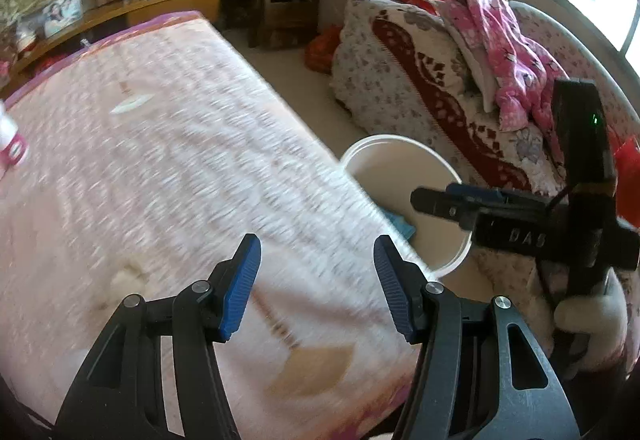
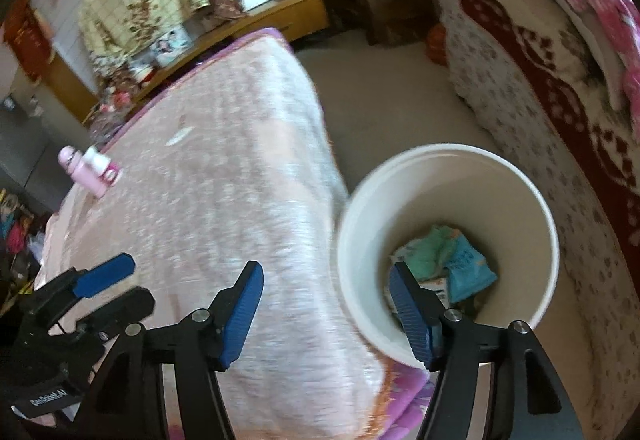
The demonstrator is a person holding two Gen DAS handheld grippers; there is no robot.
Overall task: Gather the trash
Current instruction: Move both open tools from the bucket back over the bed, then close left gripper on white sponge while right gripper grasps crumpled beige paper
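Note:
My left gripper (image 1: pixel 316 252) hangs open over the pink blanket of the bed (image 1: pixel 168 168), with nothing between its blue pads. A white bucket (image 1: pixel 384 139) stands on the floor by the bed's corner. My right gripper (image 2: pixel 325 280) is open and empty too, straddling the bed's corner and the bucket (image 2: pixel 440 152). Crumpled green and blue wrappers (image 2: pixel 444 256) lie at the bucket's bottom. A small white scrap (image 1: pixel 130 105) lies flat further up the bed. In the left wrist view the right gripper (image 1: pixel 434 194) reaches over the bucket's rim. The left gripper (image 2: pixel 138 282) shows at the lower left of the right wrist view.
Pink and white bottles (image 2: pixel 88 168) lie at the bed's left edge. A sofa (image 1: pixel 400 80) with a floral cover and a pink quilt (image 1: pixel 504 52) stands right of the bucket. Bare floor (image 2: pixel 380 100) runs between bed and sofa. A wooden cabinet (image 1: pixel 168 0) and shelves stand at the back.

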